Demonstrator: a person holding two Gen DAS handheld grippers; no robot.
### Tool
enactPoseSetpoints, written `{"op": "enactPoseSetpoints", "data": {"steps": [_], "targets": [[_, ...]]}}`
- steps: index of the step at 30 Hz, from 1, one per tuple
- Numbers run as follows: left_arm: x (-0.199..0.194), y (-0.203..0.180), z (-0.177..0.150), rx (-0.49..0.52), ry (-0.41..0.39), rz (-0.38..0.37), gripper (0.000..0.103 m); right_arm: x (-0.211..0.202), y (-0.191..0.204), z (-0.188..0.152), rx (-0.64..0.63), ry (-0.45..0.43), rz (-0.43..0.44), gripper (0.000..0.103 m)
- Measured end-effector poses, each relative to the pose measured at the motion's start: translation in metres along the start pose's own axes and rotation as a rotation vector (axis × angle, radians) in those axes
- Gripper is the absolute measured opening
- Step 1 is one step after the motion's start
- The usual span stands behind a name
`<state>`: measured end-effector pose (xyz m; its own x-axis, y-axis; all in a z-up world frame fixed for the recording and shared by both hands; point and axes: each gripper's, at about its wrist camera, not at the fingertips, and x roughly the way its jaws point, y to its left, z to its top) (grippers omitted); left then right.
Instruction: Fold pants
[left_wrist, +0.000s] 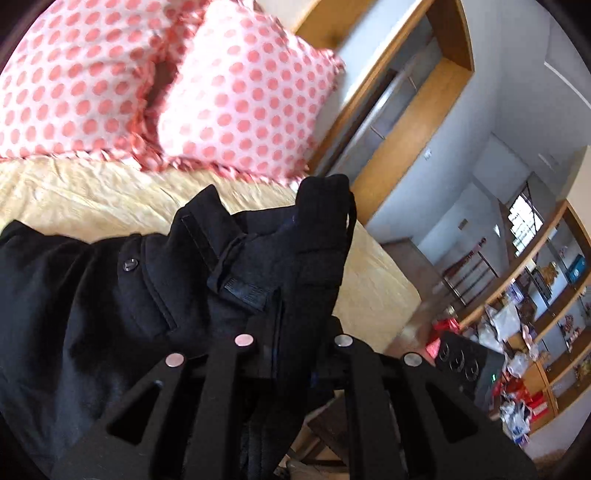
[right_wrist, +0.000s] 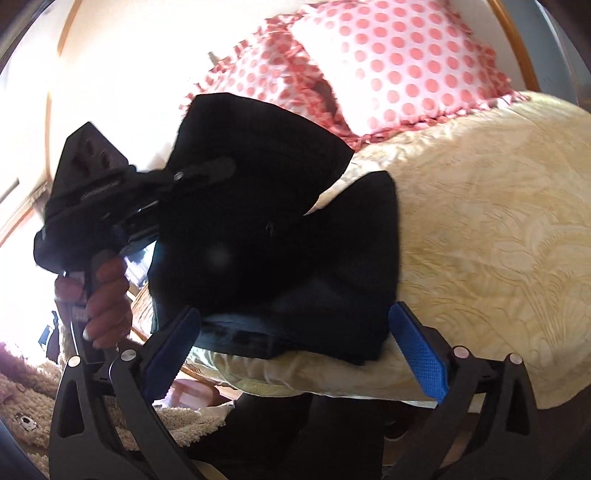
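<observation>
The black pants (left_wrist: 110, 302) lie bunched on a cream bedspread (left_wrist: 92, 199), waistband and a button showing. My left gripper (left_wrist: 291, 332) is shut on the waistband cloth, which drapes over its fingers and hides the tips; it holds that part lifted. In the right wrist view the pants (right_wrist: 280, 236) hang at the bed's near edge, and the left gripper (right_wrist: 207, 171) shows clamped on them at left, held by a hand. My right gripper (right_wrist: 295, 354) is open, its blue pads (right_wrist: 419, 350) on either side of the lower fold of the pants, apart from the cloth.
Two pink polka-dot pillows (left_wrist: 240, 96) lie at the head of the bed. A wooden headboard and shelves with clutter (left_wrist: 535, 332) stand to the right. A fuzzy beige rug or toy (right_wrist: 29, 398) lies on the floor at left. The bedspread (right_wrist: 498, 240) stretches right.
</observation>
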<state>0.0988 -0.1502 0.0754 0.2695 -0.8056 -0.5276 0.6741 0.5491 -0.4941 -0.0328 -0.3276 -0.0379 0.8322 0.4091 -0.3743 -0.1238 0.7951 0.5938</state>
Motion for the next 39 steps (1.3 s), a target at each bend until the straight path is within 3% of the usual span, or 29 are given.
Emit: {"op": "enactPoseSetpoints", "data": {"steps": [4,8,17,20,23,26,28,32,33,34,35,37,39], "targets": [[0.034,0.006,-0.010,-0.012,0.119,0.002,0.012,-0.008,-0.013,-0.002,0.060,-0.011,-0.014,0.102],[0.040,0.000,-0.026,0.058,0.136,0.033,0.015,-0.016,-0.010,0.003,0.022,-0.039,-0.076,0.102],[0.013,-0.017,-0.040,0.162,0.095,-0.057,0.091,-0.044,0.000,0.029,-0.039,-0.158,-0.124,0.102],[-0.019,-0.003,-0.039,0.127,0.020,-0.043,0.097,-0.047,0.012,0.037,-0.112,-0.179,-0.134,0.102],[-0.049,0.021,-0.039,0.074,-0.080,0.129,0.099,-0.035,0.031,0.042,-0.211,-0.152,-0.137,0.100],[-0.067,0.042,-0.049,0.058,-0.128,0.315,0.099,-0.010,0.058,0.046,-0.355,-0.098,-0.177,0.086],[-0.069,0.049,-0.056,0.066,-0.131,0.381,0.099,0.015,0.070,0.048,-0.430,-0.050,-0.209,0.079],[-0.063,0.053,-0.073,0.136,-0.109,0.505,0.099,0.054,0.061,0.050,-0.425,0.071,-0.291,0.065],[-0.065,0.053,-0.078,0.154,-0.102,0.524,0.099,0.060,0.055,0.049,-0.415,0.097,-0.323,0.064],[-0.065,0.056,-0.080,0.169,-0.092,0.540,0.099,0.065,0.050,0.048,-0.408,0.117,-0.350,0.055],[-0.065,0.057,-0.083,0.179,-0.080,0.556,0.099,0.067,0.046,0.047,-0.403,0.137,-0.369,0.036],[-0.064,0.061,-0.087,0.173,-0.052,0.565,0.100,0.061,0.040,0.040,-0.393,0.144,-0.383,0.024],[-0.063,0.069,-0.092,0.129,-0.029,0.546,0.101,0.049,0.038,0.032,-0.373,0.140,-0.377,0.020]]}}
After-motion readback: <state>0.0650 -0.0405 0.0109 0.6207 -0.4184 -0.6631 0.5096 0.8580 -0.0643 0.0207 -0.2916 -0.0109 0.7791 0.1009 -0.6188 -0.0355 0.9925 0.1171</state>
